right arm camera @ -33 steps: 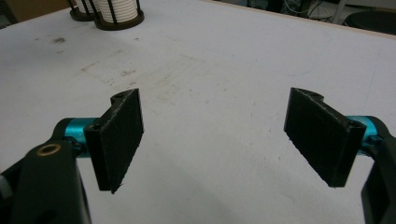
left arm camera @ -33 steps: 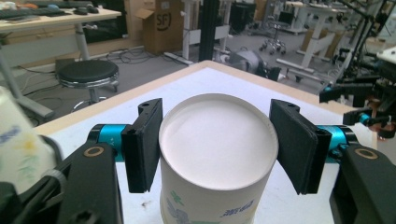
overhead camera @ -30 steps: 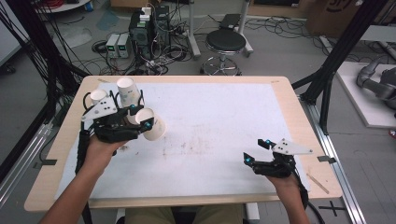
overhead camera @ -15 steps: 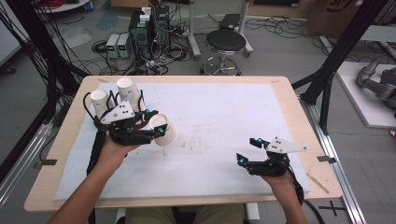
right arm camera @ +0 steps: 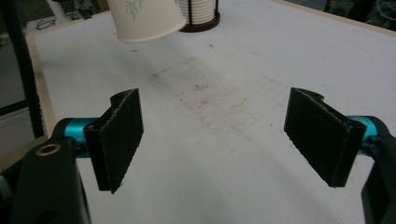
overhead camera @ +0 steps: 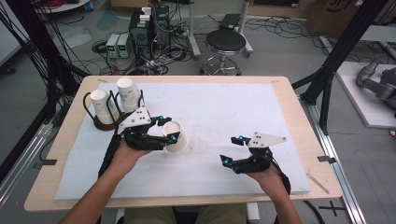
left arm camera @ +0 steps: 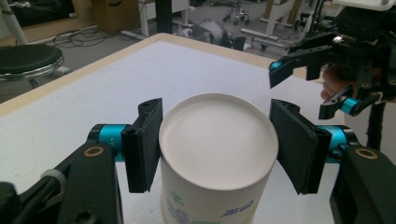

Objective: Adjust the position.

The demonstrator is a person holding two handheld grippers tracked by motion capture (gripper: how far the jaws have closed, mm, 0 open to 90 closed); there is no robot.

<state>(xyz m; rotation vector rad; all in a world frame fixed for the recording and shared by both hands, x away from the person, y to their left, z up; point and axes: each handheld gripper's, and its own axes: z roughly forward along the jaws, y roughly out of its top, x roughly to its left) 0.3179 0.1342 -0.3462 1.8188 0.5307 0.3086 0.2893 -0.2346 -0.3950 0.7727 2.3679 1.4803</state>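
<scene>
I have a cup [overhead camera: 174, 136] off the rack [overhead camera: 100, 122], held left of centre in the high view, base toward my camera. Left gripper [left arm camera: 215, 149]: jaws flank the cup's sides, seemingly gripping. Right gripper [right arm camera: 219, 135]: jaws wide apart, empty, lower right. Two cup stacks [overhead camera: 130, 93] remain at upper left. Setting down is left, I judge. Since the earlier frame the cup moved right, toward centre of the counter [overhead camera: 280, 93]
</scene>
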